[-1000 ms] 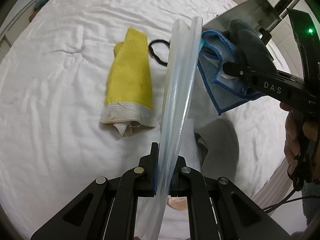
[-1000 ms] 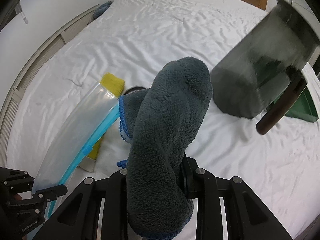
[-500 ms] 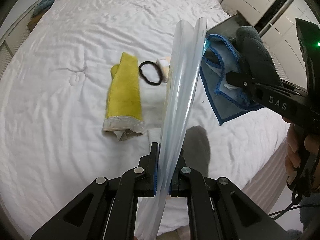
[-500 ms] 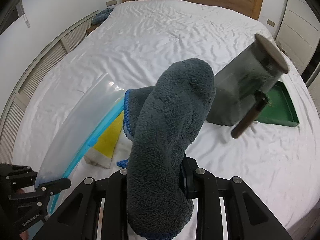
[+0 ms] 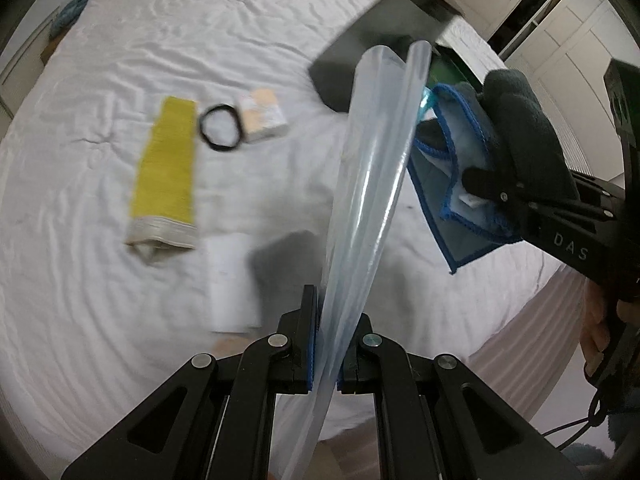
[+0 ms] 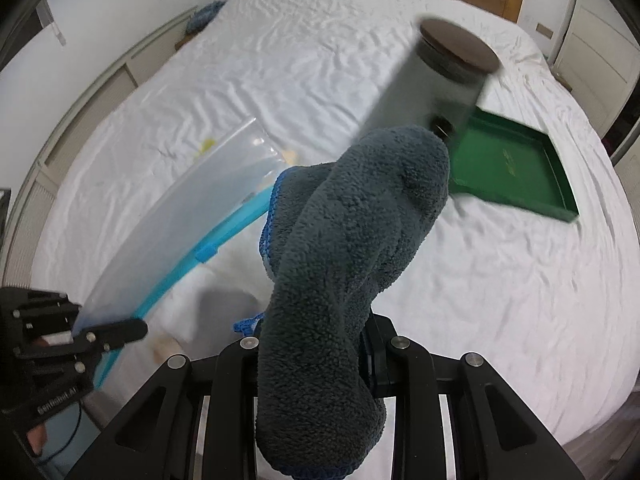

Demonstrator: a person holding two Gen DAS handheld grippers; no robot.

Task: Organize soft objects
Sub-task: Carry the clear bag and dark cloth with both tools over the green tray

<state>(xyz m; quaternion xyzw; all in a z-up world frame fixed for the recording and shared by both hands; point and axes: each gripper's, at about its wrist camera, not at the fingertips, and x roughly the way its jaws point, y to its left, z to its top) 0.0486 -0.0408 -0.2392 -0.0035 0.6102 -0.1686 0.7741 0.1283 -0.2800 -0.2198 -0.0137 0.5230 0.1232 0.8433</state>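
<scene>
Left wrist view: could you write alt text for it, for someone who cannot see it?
The left gripper has its jaws closed on a clear plastic zip bag held above a white bed, while the right gripper holds a grey, blue-edged cloth beside the bag's top. On the bed lie a yellow towel, a black hair tie and a small box.

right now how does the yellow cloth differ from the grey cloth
The yellow cloth lies flat on the bed, untouched; the grey cloth is held up in the air, clamped in the right tongs. The yellow cloth is folded into a long strip with a whitish end; the grey cloth is bunched and fluffy, with blue edging. Both are soft cloths.
</scene>
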